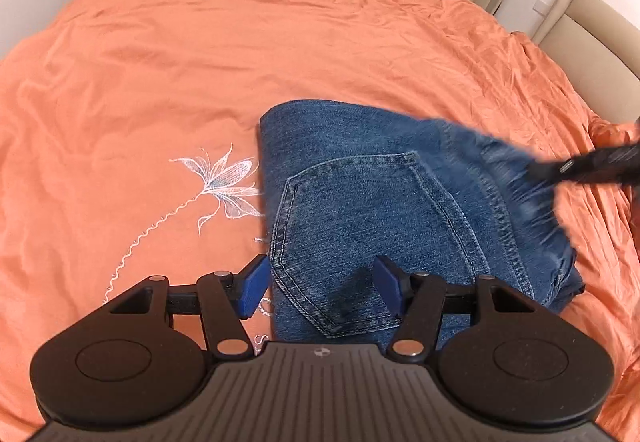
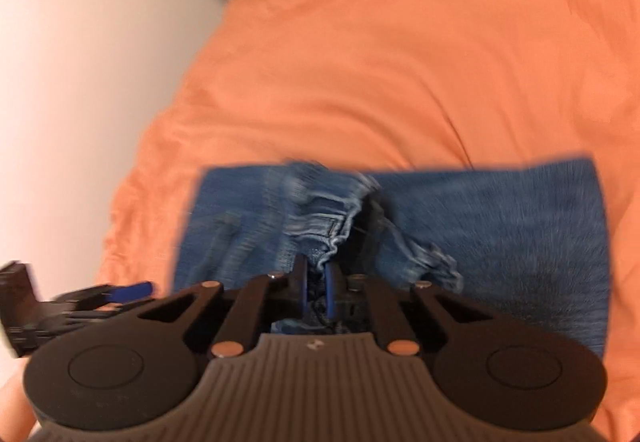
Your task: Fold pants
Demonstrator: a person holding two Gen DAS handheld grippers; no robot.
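The right tongs [image 2: 316,282] pinch a bunched, frayed edge of the jeans [image 1: 376,202], lifting it over the folded stack; that view is blurred. The left tongs [image 1: 322,286] hang spread and hold nothing, poised just above the back pocket [image 1: 372,242]. The jeans lie on the bed's orange duvet [image 1: 200,62], already doubled into a compact block. By my reading, only the last flap needs laying down and smoothing.

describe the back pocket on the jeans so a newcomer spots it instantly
Start at the orange bedspread; the folded blue jeans lie right of its white embroidered flower. The back pocket is the stitched, pointed patch facing up, just ahead of the open left gripper.
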